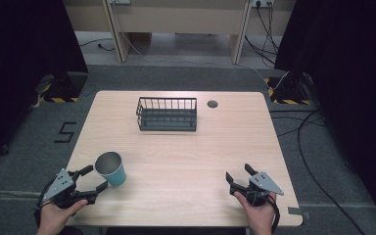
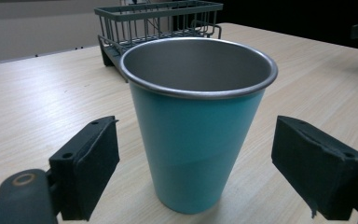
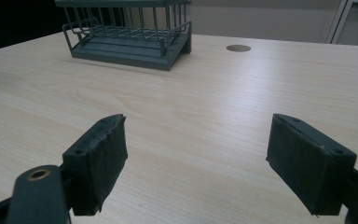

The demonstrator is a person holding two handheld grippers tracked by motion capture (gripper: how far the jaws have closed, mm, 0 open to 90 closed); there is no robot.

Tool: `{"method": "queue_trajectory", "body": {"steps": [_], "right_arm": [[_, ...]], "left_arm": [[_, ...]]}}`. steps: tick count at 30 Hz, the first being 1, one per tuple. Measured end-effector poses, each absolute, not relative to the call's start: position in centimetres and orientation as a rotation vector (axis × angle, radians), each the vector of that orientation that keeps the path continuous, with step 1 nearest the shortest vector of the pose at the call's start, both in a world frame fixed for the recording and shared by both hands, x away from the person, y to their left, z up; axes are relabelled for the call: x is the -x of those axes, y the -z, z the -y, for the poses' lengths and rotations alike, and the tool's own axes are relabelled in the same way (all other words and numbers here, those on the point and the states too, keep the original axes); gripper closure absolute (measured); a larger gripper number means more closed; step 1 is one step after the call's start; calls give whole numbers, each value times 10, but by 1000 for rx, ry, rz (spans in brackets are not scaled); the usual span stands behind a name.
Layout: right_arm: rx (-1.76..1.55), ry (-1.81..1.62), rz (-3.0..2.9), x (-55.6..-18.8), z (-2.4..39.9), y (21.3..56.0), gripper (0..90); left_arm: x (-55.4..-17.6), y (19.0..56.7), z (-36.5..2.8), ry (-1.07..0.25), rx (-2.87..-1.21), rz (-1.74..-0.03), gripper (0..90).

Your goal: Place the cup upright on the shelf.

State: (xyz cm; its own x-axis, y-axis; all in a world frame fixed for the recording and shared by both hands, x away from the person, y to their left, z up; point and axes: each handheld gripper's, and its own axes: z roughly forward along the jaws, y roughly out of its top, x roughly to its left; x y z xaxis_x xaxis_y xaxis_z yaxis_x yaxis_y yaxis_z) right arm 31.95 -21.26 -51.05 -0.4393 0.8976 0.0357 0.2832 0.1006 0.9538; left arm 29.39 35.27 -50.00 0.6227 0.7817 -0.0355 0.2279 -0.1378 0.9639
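We straddle the teal cup (image 2: pixel 198 126) near the table's (image 1: pixel 186 161) front-left corner – left gripper (image 1: pixel 94 178) jaws open; next, squeeze; right gripper (image 1: pixel 238 175) gapes empty.

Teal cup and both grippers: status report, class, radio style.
Left gripper open, jaws either side of teal cup, not touching. Right gripper open, empty. Cup upright. Wire rack far off; nothing between.

On the table (image 1: pixel 176 161), a cup (image 1: pixel 111 168) stands upright near the front left, between the spread jaws of the left gripper (image 1: pixel 94 178), with a wire rack (image 1: pixel 167 113) behind toward the far edge and the right gripper (image 1: pixel 238 177) at the front right.
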Motion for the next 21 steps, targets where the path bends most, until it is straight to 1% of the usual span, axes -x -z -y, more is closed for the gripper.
{"method": "queue_trajectory", "body": {"steps": [5, 11, 21], "right_arm": [[-1160, -1356, -1795, -318, 212, 509, 206], [-1168, -1362, -1792, -319, 212, 510, 206], [-1168, -1372, -1789, -321, 210, 509, 205]], "left_arm": [[-295, 500, -350, -603, -1699, -833, 142], [-299, 501, -350, -602, -1675, -848, 142], [-310, 500, -339, -606, -1704, -827, 141]]}}
